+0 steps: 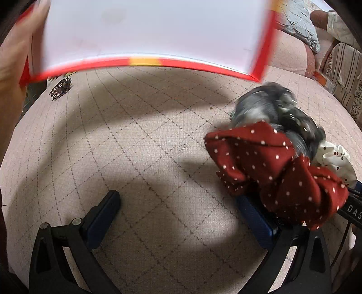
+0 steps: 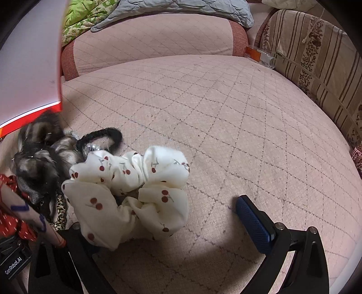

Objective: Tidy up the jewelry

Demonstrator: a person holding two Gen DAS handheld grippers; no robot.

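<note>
A pile of hair ties lies on the pink quilted bed. A red polka-dot scrunchie [image 1: 278, 174] drapes over my left gripper's right finger [image 1: 255, 217], with a grey furry scrunchie [image 1: 271, 106] behind it. My left gripper [image 1: 178, 203] is open, its jaws wide apart. In the right wrist view a white cherry-print scrunchie [image 2: 129, 192] covers the left finger, beside the grey furry scrunchie [image 2: 40, 153] and a black hair tie [image 2: 101, 135]. My right gripper [image 2: 163, 217] is open. A white box with a red rim [image 1: 147, 34] is blurred and held above the bed by a bare hand [image 1: 13, 63].
A small dark metallic hair clip [image 1: 60, 88] lies at the far left of the bed. A bolster pillow [image 2: 156, 34], grey and green quilts [image 2: 158, 6] and a striped headboard cushion [image 2: 316, 56] border the bed. A clear bottle [image 2: 264, 57] lies at the back right.
</note>
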